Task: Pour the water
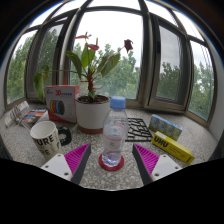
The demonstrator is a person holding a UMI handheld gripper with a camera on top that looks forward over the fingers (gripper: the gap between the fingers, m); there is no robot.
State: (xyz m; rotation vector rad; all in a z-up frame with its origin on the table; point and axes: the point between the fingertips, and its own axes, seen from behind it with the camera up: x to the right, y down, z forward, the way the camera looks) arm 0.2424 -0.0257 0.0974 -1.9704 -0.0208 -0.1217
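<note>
We judge the step in hand as the approach to grasp, before any pouring. The water bottle (114,133), clear with a pale blue cap still on, stands upright on a red coaster (113,163) on the speckled counter (100,178), just ahead of the gripper (111,160) and in line with the gap between its fingers. The magenta pads (77,157) are apart, one to either side of the bottle's base, and we see no contact yet. A white mug (45,136), the likely receiver, stands near the bottle on the left; behind are a potted plant (92,105), a red box (61,101) and a yellow box (171,148). Next move, as we judge it: advance until the bottle sits between the pads, then close. The cap looks shut, so pouring may need it removed
</note>
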